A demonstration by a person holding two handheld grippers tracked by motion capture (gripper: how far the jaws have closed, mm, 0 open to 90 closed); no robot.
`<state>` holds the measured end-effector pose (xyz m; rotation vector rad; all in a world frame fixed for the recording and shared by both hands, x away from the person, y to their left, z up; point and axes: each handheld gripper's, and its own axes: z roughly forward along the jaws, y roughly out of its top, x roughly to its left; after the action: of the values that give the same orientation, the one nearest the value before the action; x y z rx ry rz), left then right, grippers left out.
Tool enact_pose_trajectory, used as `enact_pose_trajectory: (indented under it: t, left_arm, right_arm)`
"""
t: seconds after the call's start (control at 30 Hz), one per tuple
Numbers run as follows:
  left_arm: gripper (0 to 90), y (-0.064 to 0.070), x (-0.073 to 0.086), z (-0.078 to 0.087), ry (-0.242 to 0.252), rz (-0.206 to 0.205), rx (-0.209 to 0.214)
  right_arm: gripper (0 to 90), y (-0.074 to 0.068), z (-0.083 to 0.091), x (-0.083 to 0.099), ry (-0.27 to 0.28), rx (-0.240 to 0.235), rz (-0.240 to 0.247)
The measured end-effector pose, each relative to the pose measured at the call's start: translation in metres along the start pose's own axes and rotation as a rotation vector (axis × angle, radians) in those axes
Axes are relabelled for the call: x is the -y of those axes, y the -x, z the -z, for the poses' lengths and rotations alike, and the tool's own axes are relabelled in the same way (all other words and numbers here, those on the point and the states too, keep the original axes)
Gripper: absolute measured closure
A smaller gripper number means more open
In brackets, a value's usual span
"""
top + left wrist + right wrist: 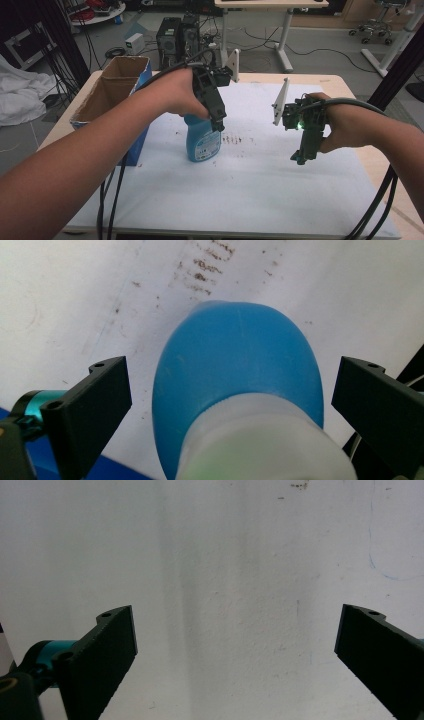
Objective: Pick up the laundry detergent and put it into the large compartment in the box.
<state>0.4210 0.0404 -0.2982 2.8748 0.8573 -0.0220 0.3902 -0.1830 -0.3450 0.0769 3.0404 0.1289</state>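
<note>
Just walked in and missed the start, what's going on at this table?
A person holds a tool in each hand over a white-covered table. The left tool sits open above a blue bottle, jaws either side of it, not touching. The right tool hangs open over bare table. A cardboard box stands at the left.

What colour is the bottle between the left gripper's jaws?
Blue bottle, with a whitish neck; the left gripper view shows it best.

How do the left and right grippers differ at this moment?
The left gripper has the blue bottle between its open jaws, untouched; the right gripper has bare white table cover between its jaws. The left sits beside the cardboard box; the right hangs far from it. Both are open.
</note>
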Motion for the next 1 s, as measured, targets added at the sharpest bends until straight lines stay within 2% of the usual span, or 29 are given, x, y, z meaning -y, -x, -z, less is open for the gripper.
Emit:
enact_pose_trajectory:
  t: [0.2, 0.23, 0.4, 0.73, 1.0]
  left_arm:
    - [2.4, 0.0004, 0.0012, -0.0036, -0.009, 0.005, 0.003]
    - [5.4, 0.0005, 0.0013, -0.0038, -0.010, 0.000, 0.004]
    - [9.0, 0.0007, 0.0014, -0.0043, -0.012, -0.003, 0.000]
    - [10.6, -0.0001, 0.0019, -0.0043, -0.012, -0.005, -0.007]
    - [17.9, 0.0013, 0.0006, -0.0044, -0.016, -0.013, -0.011]
  right_arm:
    - [2.3, -0.0001, -0.0003, -0.0002, 0.001, 0.003, -0.002]
    - [2.3, 0.0000, -0.0005, -0.0003, 0.001, 0.005, 0.000]
    - [2.3, -0.0003, -0.0010, -0.0014, 0.000, 0.005, 0.001]
    - [2.3, -0.0004, -0.0014, -0.0021, -0.001, 0.003, 0.001]
    - [2.3, -0.0004, -0.0012, -0.0020, -0.001, 0.004, 0.003]
